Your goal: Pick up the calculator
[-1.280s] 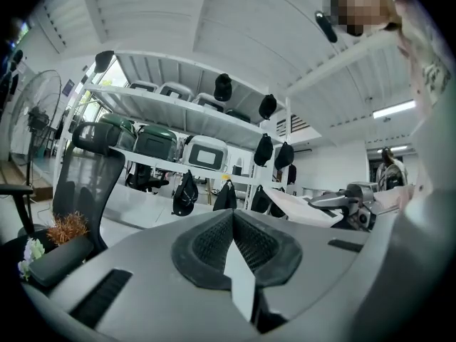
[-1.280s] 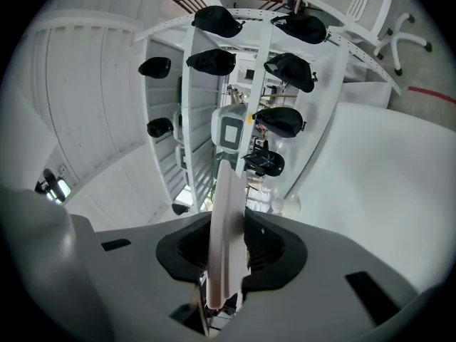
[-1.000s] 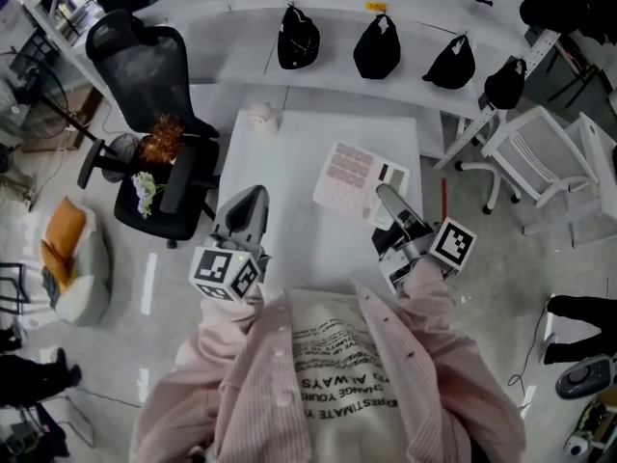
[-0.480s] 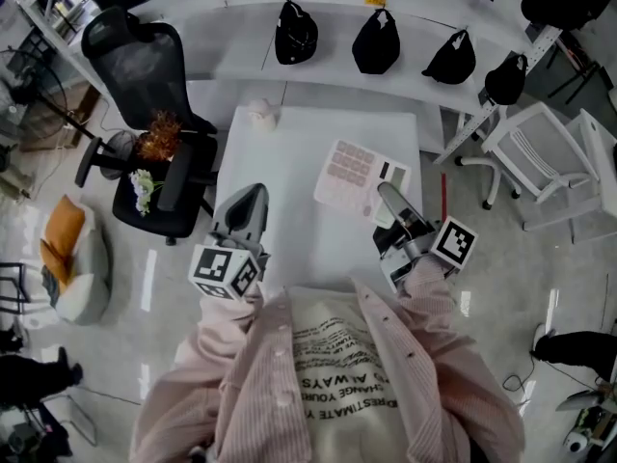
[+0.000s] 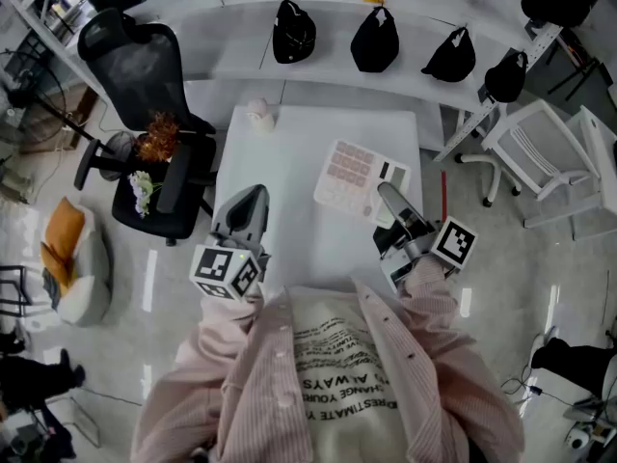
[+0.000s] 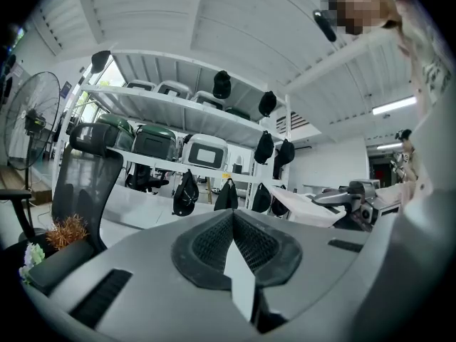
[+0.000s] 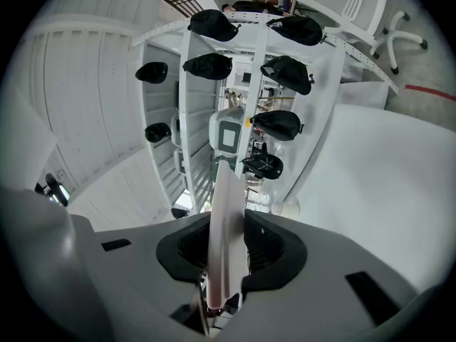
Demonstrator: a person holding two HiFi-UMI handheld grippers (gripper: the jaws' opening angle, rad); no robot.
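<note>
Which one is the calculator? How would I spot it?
Look at the white table in front of the person. At its right side, the right gripper pinches the near corner of the calculator, a flat white slab. It alone has rows of pale pink buttons; the small pink lump at the table's far left corner has none.

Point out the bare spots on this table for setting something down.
Bare: the left half of the table, between the small pale object at its far-left corner and the left gripper; also the strip behind the calculator. Crowded: the right side, where the right gripper holds the calculator.
</note>
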